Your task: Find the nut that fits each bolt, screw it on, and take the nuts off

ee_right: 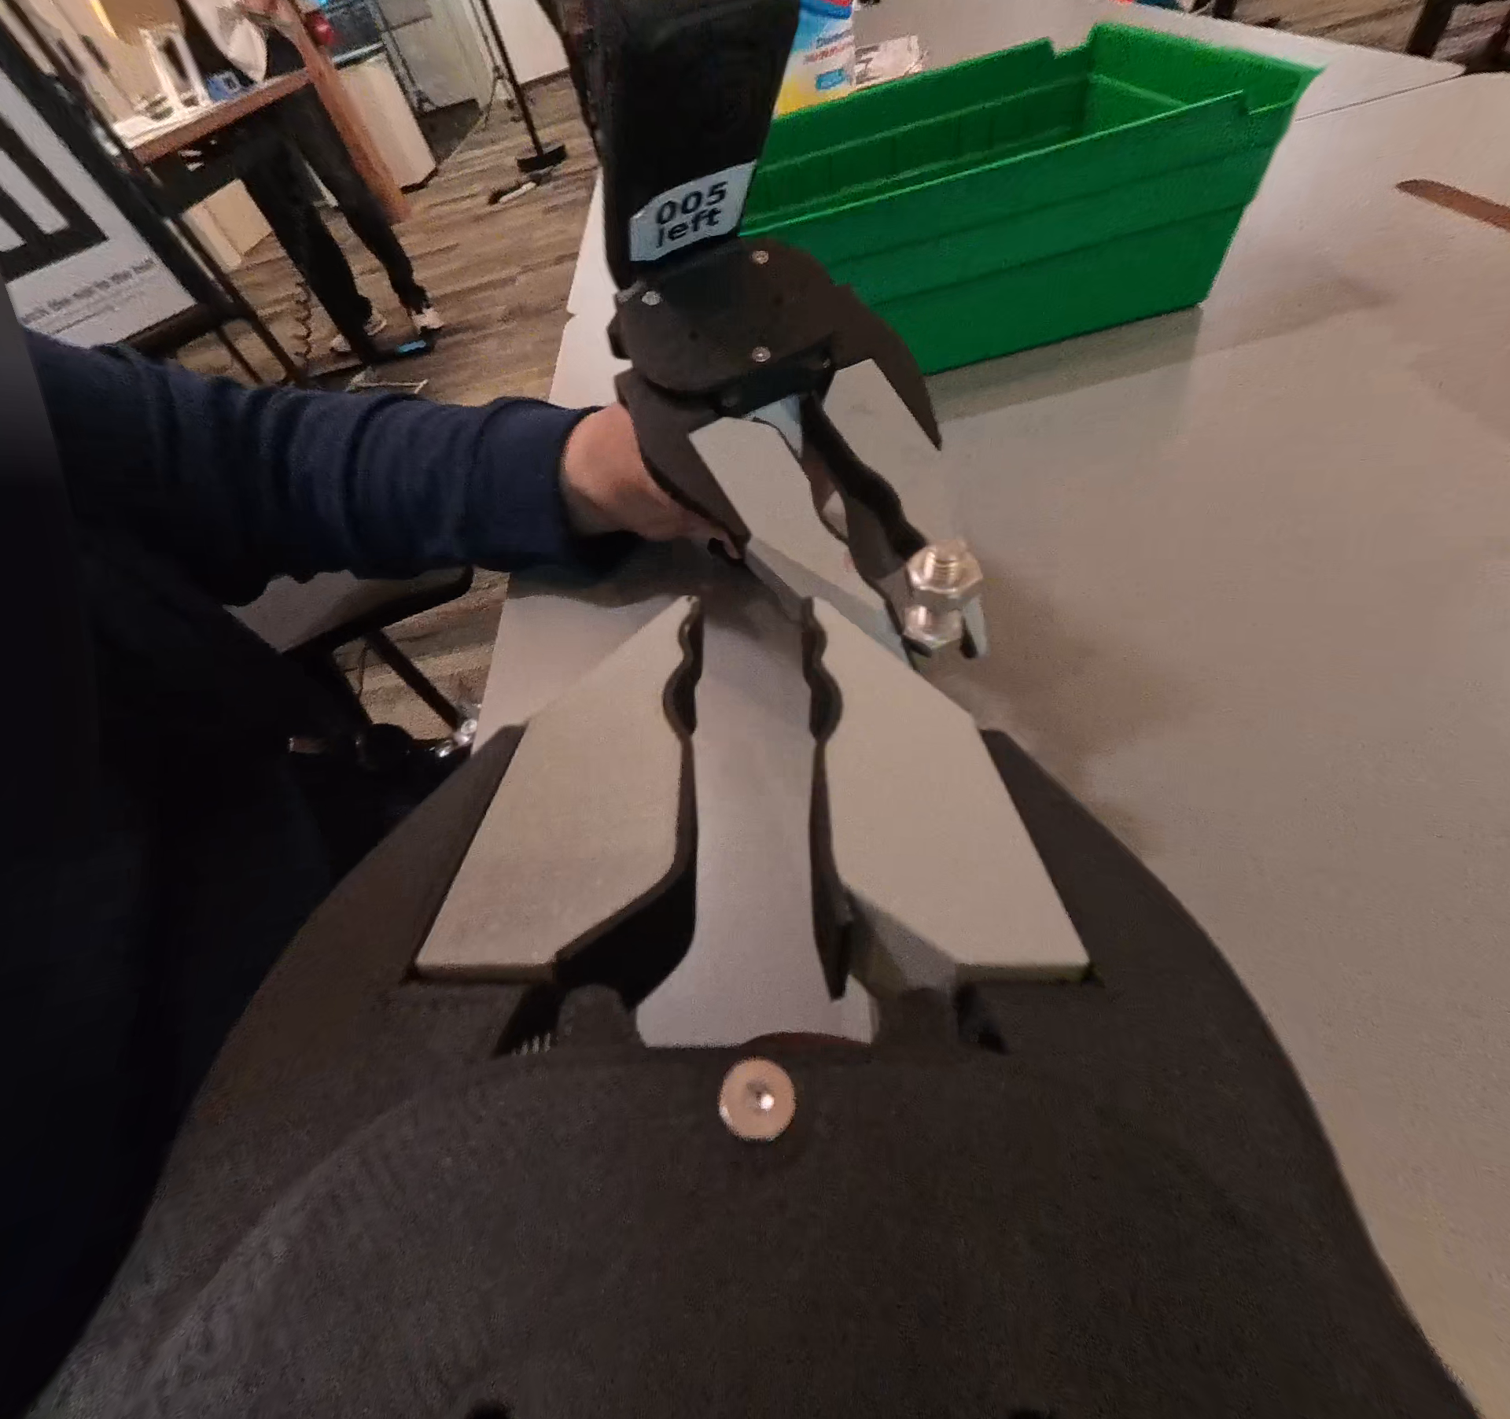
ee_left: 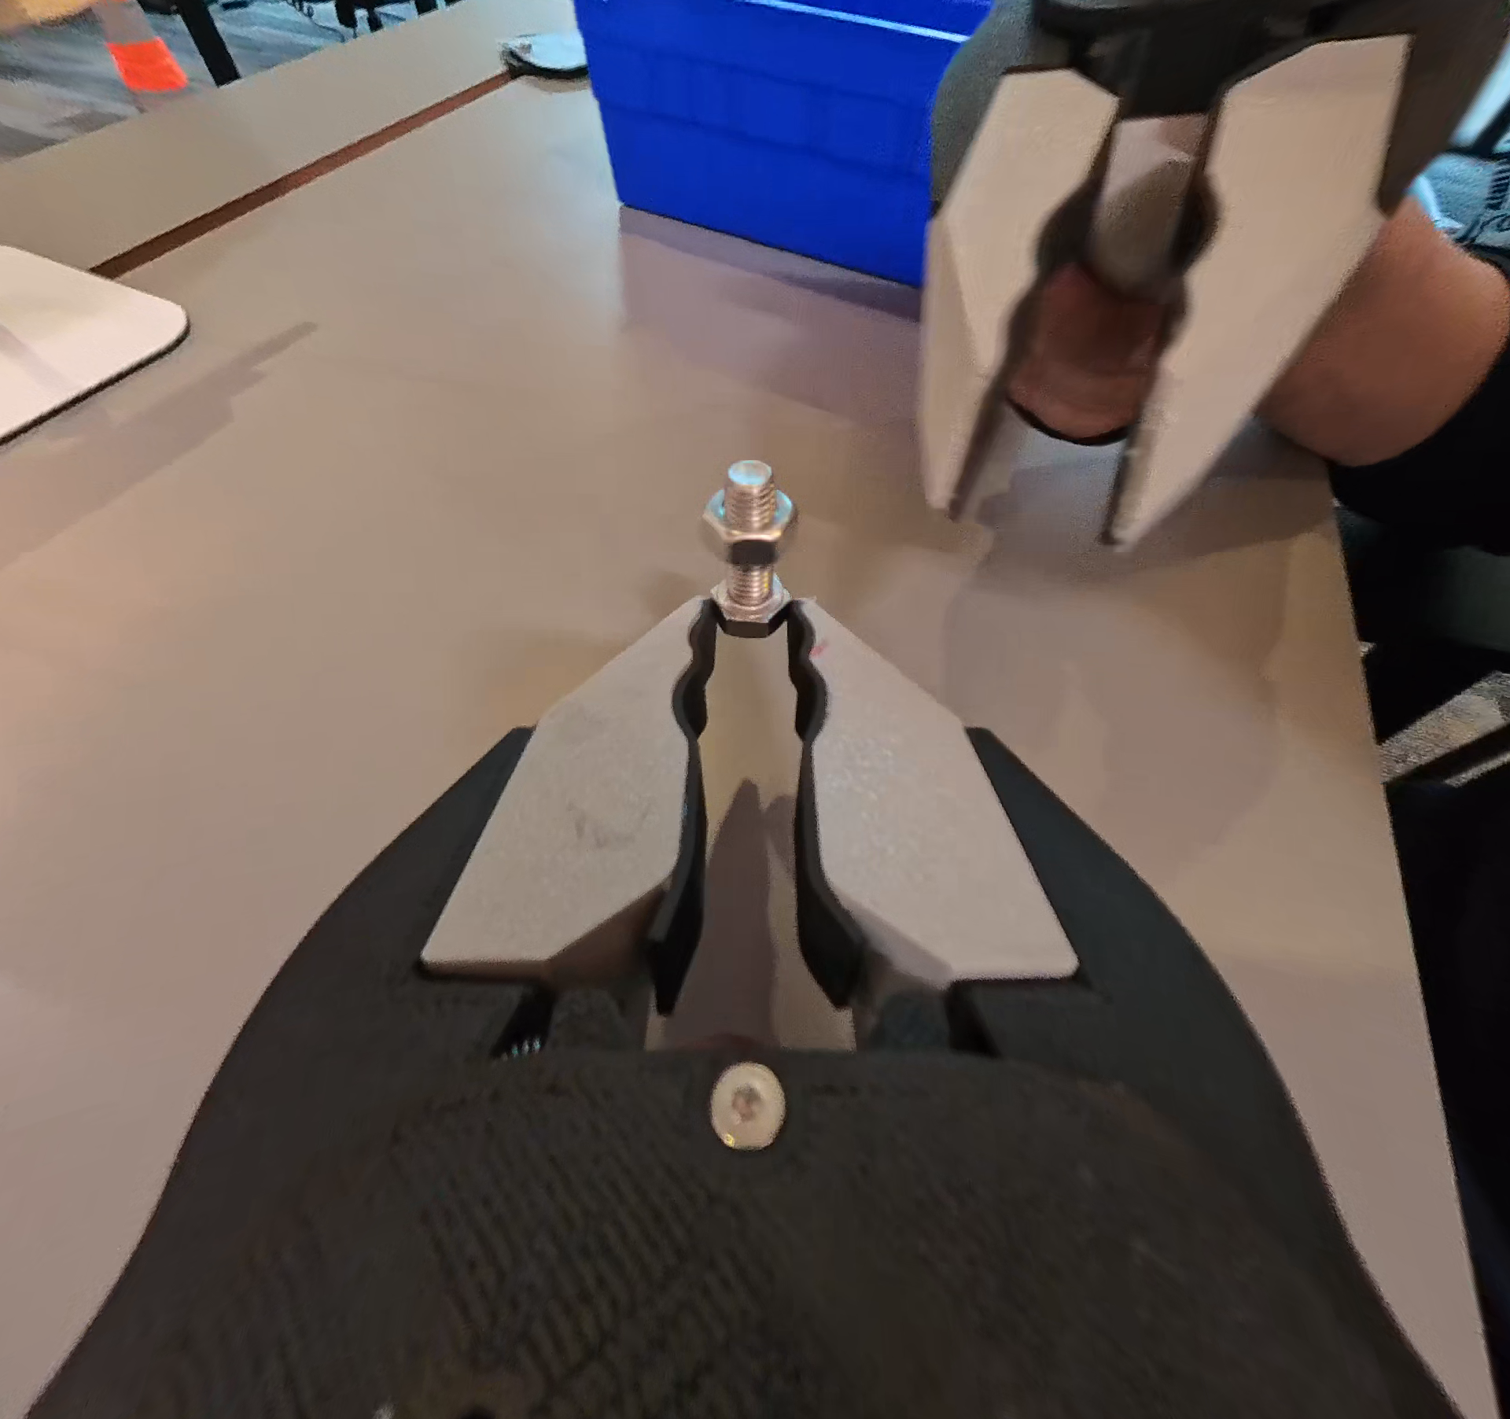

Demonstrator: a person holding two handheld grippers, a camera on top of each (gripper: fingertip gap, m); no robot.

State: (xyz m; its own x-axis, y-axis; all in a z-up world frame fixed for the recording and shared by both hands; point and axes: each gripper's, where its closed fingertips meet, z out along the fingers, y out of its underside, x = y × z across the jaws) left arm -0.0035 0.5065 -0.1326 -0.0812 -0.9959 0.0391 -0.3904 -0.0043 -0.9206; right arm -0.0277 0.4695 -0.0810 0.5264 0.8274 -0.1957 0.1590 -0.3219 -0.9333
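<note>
Left wrist view, nearest: the left claw (ee_left: 748,618) is clamped by its fingertips (ee_left: 797,628) on the hexagonal head of a bolt (ee_left: 748,554), which stands upright above the bench (ee_left: 408,481). A nut (ee_left: 748,518) sits threaded high on the shank, with a short length of thread showing above it and more below.

To the right and slightly beyond, the right claw (ee_left: 1029,518) hangs tips-down over the bench, apart from the bolt; its fingers stand apart with nothing between them. A hand (ee_left: 1087,350) shows behind it.

Farther back, a blue bin (ee_left: 768,113) rests on the bench; a white pad (ee_left: 73,334) lies at the left edge.

Right wrist view: the right claw (ee_right: 752,611) is parted and empty in the foreground. Just beyond it, the left claw (ee_right: 940,640) grips the bolt (ee_right: 931,611) with the nut (ee_right: 940,575) on it, the holder's hand (ee_right: 621,481) and dark sleeve (ee_right: 310,473) to the left. A green bin (ee_right: 1021,236) stands farther off, a person beyond the bench.
</note>
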